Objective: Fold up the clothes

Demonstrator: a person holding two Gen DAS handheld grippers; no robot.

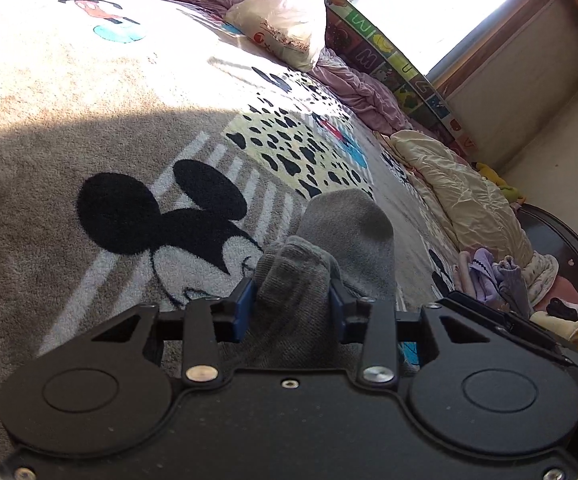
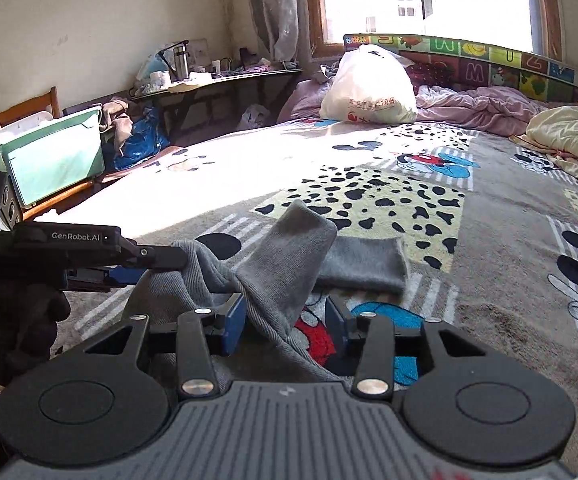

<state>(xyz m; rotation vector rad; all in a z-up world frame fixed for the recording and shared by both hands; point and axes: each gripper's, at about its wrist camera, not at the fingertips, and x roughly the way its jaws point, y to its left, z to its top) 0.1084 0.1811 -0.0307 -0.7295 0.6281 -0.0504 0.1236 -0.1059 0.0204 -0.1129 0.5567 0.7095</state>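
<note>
A grey sock [image 1: 321, 256] lies partly lifted over a Mickey Mouse blanket [image 1: 89, 128] on the bed. My left gripper [image 1: 292, 306] is shut on the sock's bunched end, blue pads pressing its sides. In the right wrist view the same sock [image 2: 285, 264] rises in a fold, and its far part [image 2: 361, 260] lies flat on the blanket [image 2: 509, 240]. My right gripper [image 2: 285, 320] is open, with the sock's fabric draped between its pads, touching the left pad only. The left gripper [image 2: 161, 260] shows at left there, holding the sock's other end.
A white plastic bag [image 2: 369, 88] and pink bedding [image 2: 481, 108] lie at the bed's far side. A cream quilt [image 1: 461, 196] and small folded clothes [image 1: 489, 276] lie at right. A green bin [image 2: 53, 156], chair and cluttered desk [image 2: 217, 76] stand left of the bed.
</note>
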